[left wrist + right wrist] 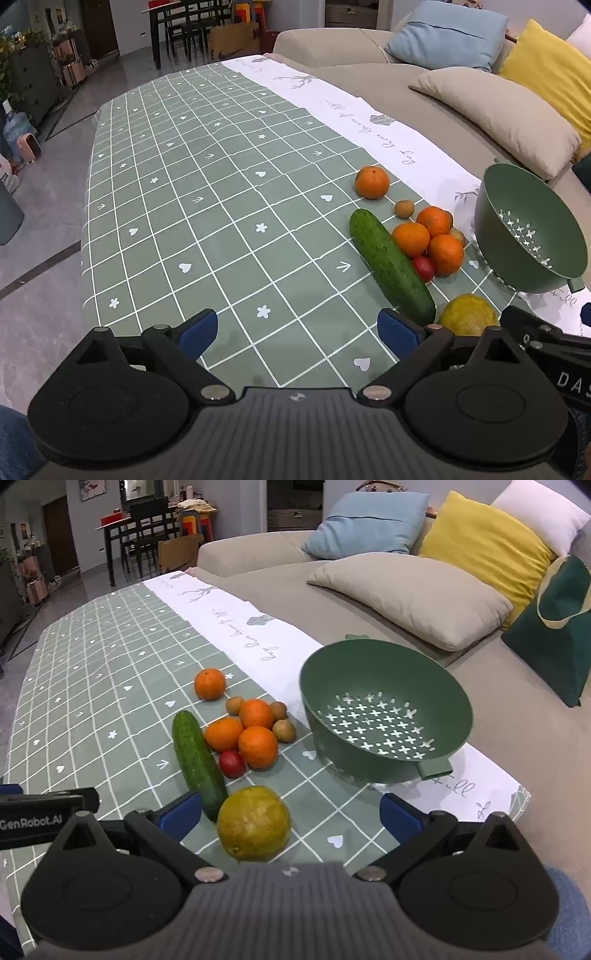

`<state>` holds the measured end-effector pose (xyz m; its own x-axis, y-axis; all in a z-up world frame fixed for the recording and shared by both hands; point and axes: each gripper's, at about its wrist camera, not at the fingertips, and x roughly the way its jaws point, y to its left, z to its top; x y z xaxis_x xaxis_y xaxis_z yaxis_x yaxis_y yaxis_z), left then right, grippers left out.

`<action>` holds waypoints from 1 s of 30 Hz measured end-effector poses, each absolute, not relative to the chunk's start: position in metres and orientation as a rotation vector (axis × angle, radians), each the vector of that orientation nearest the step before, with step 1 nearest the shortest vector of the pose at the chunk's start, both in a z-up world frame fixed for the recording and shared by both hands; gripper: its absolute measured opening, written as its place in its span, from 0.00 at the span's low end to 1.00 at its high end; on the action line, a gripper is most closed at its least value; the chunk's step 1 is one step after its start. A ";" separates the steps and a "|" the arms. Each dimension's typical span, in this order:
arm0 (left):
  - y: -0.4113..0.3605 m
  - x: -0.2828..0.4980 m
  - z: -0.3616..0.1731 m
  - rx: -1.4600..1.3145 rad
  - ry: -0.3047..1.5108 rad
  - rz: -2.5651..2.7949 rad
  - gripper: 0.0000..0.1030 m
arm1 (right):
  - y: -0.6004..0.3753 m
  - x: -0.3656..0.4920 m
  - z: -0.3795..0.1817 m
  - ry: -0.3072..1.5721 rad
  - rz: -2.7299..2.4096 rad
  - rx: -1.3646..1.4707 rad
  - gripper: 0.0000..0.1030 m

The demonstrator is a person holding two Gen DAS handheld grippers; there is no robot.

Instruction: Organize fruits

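A green colander (384,716) stands empty on the table's right side; it also shows in the left wrist view (528,229). Left of it lie several oranges (257,746), a cucumber (197,758), a small red fruit (232,763), small brown fruits (284,731) and a large yellow-green citrus (253,823). My right gripper (291,818) is open, with the citrus between its fingers, untouched. My left gripper (297,330) is open and empty over the cloth, left of the cucumber (391,266) and oranges (410,238).
The table carries a green checked cloth (207,206) with a white border strip (236,627). A beige sofa with cushions (410,594) runs along the far side. A green bag (554,627) lies on the sofa. A dining table and chairs (140,528) stand far back.
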<state>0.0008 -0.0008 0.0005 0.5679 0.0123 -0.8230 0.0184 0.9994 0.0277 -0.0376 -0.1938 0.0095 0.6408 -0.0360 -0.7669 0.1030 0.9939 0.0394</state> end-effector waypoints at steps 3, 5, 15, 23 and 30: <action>0.002 0.000 0.001 -0.034 0.963 -0.026 1.00 | -0.197 -0.036 0.009 0.883 -0.072 0.087 0.96; 0.004 0.004 0.002 -0.045 0.973 -0.023 1.00 | -0.194 -0.039 0.009 0.863 -0.056 0.090 0.96; 0.011 -0.002 0.002 -0.030 0.952 -0.021 1.00 | -0.191 -0.042 0.011 0.855 -0.050 0.086 0.96; 0.010 -0.001 0.000 -0.026 0.953 -0.029 1.00 | -0.193 -0.041 0.005 0.886 -0.014 0.110 0.96; 0.009 -0.001 -0.001 -0.016 0.957 -0.032 1.00 | -0.190 -0.039 0.004 0.885 -0.042 0.068 0.95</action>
